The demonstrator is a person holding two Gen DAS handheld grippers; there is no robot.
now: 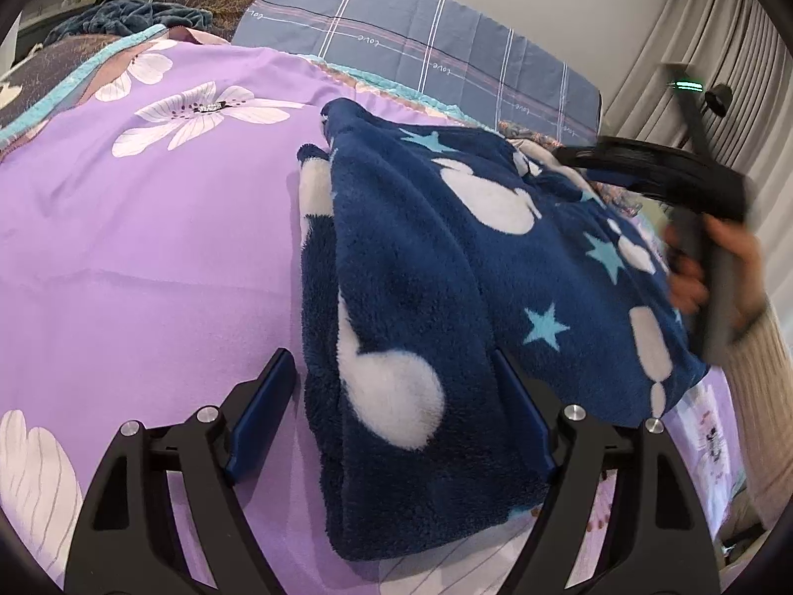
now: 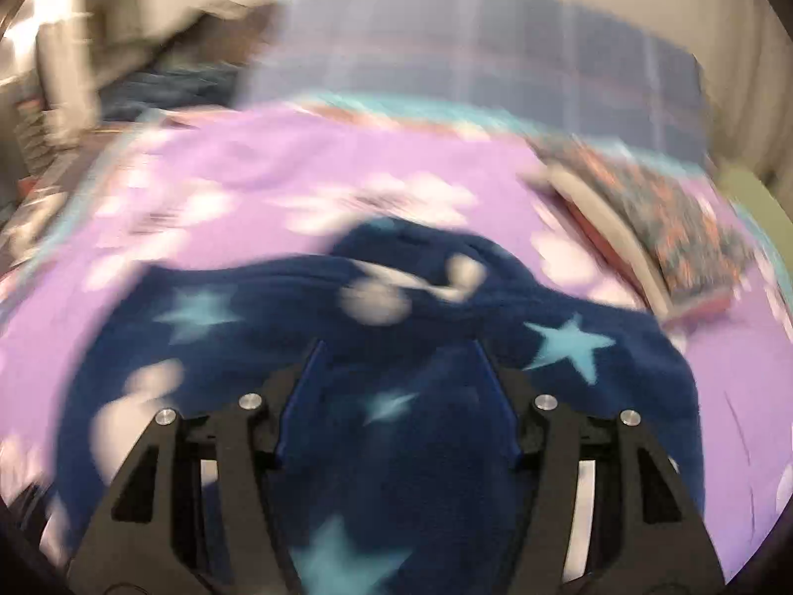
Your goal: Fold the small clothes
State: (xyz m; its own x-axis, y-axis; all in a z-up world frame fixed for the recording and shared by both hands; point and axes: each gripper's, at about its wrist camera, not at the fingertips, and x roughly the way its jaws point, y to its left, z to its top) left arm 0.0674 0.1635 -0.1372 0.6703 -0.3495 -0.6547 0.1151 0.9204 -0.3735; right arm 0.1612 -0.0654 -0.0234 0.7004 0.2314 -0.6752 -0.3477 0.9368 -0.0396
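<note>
A navy fleece garment (image 1: 446, 297) with white shapes and light blue stars lies bunched on the purple flowered bedspread (image 1: 148, 248). My left gripper (image 1: 391, 382) is open, its fingers on either side of a fold of the garment's near end. My right gripper (image 2: 396, 362) is open above the same garment (image 2: 347, 396), which fills the gap between its fingers; this view is motion-blurred. In the left wrist view the right gripper's black body (image 1: 659, 178) and the hand holding it are at the garment's right edge.
A blue plaid pillow (image 1: 421, 49) lies at the head of the bed. A dark blue blanket (image 1: 134, 15) is heaped at the far left. A patterned folded cloth (image 2: 669, 228) lies at the right of the bed. Curtains (image 1: 718, 49) hang at the right.
</note>
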